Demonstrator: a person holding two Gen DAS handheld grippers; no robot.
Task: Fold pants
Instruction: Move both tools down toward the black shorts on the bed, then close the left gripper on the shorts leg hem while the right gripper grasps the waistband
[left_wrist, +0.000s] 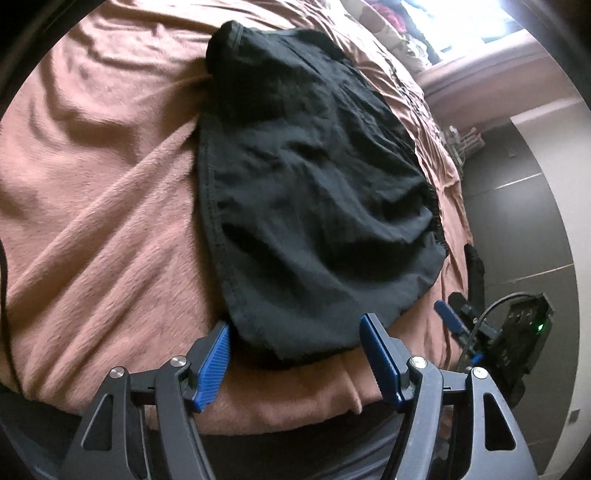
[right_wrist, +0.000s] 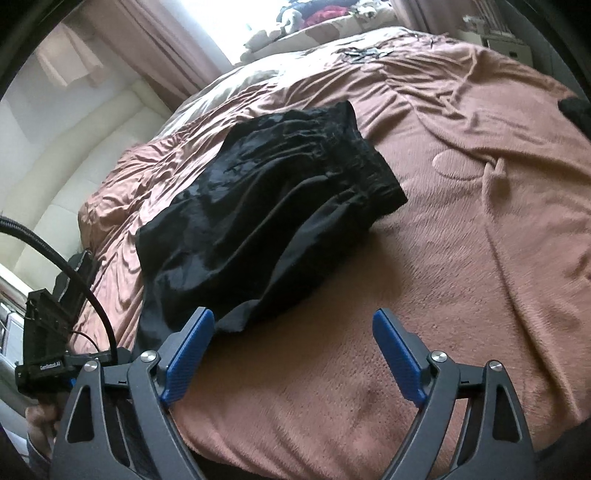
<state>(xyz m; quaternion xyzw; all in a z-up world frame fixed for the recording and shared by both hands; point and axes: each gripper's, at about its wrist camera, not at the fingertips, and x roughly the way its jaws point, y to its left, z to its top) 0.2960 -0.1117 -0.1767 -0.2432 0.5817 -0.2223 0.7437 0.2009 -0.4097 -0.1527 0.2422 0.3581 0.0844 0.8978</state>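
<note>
Black pants (left_wrist: 314, 192) lie folded into a compact bundle on a pinkish-brown blanket (left_wrist: 96, 206). In the right wrist view the pants (right_wrist: 266, 229) show their gathered elastic waistband at the far end. My left gripper (left_wrist: 295, 325) is open and empty, its blue pads either side of the bundle's near edge, just above the blanket. My right gripper (right_wrist: 293, 321) is open and empty, hovering over the blanket (right_wrist: 461, 221) beside the near right corner of the pants. The right gripper also shows at the right edge of the left wrist view (left_wrist: 448, 314).
The bed's near edge runs just below both grippers. A window with curtains (right_wrist: 166, 40) and a pile of clothes (right_wrist: 325, 14) lie beyond the bed. A dark floor (left_wrist: 524, 206) lies to the right. A small dark item (right_wrist: 576, 105) sits at the blanket's far right.
</note>
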